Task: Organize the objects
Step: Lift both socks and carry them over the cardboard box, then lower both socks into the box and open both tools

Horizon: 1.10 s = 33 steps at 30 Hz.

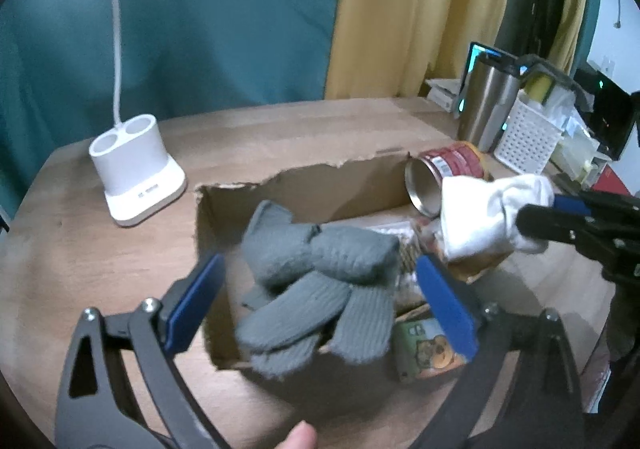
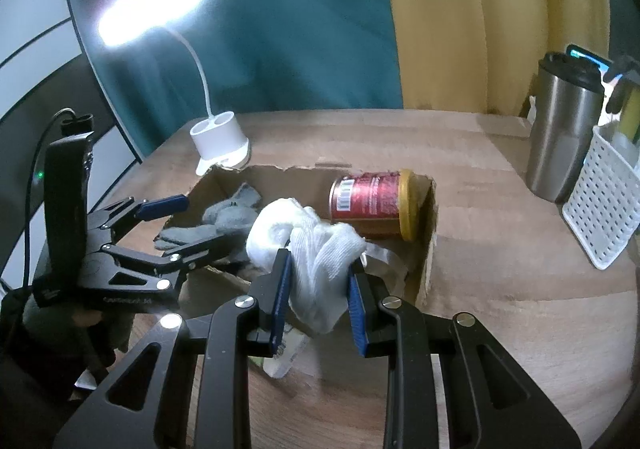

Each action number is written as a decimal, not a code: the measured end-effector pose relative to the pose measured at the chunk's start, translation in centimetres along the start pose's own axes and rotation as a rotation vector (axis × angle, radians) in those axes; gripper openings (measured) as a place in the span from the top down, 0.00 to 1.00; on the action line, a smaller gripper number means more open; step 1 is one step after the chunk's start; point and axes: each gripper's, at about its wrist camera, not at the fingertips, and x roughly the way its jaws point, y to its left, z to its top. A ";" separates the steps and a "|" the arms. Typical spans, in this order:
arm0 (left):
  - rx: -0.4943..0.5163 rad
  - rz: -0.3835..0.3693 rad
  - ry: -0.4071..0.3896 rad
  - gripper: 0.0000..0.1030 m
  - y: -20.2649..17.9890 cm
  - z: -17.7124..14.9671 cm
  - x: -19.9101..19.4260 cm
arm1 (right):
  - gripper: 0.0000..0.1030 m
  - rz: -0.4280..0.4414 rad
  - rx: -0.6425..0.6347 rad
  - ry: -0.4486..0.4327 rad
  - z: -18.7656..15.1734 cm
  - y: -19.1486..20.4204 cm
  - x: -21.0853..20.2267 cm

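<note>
- Your right gripper (image 2: pixel 318 299) has its jaws clenched on the white cloth (image 2: pixel 316 249). The bundle hangs above the near edge of the cardboard box (image 2: pixel 428 249).
- Your left gripper (image 1: pixel 320 305) has its jaws released, empty, one at each side of the grey gloves (image 1: pixel 316 281) that lie in the box.
- In the right wrist view the box opens from the jaws toward 12 o'clock. Its long axis goes from 9 to 3 o'clock, with the red can (image 2: pixel 370 205) lying on its side along it at about 1 o'clock.
- The gloves fill the 10 o'clock end, so I judge the free place for the cloth is between the gloves and the can.
- The right gripper is nearer to this place.
</note>
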 end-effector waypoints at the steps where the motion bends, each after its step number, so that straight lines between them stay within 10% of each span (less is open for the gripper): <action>1: -0.004 0.000 -0.004 0.05 0.2 0.0 -0.2 | 0.73 0.000 -0.004 -0.002 0.1 0.1 0.0; 18: -0.022 0.127 0.005 0.05 4.2 -1.3 0.0 | 0.73 -0.006 -0.056 -0.003 2.4 2.6 1.9; 33: -0.079 0.077 0.058 0.05 5.3 -1.7 1.9 | 0.73 -0.001 -0.087 0.039 3.6 3.3 5.3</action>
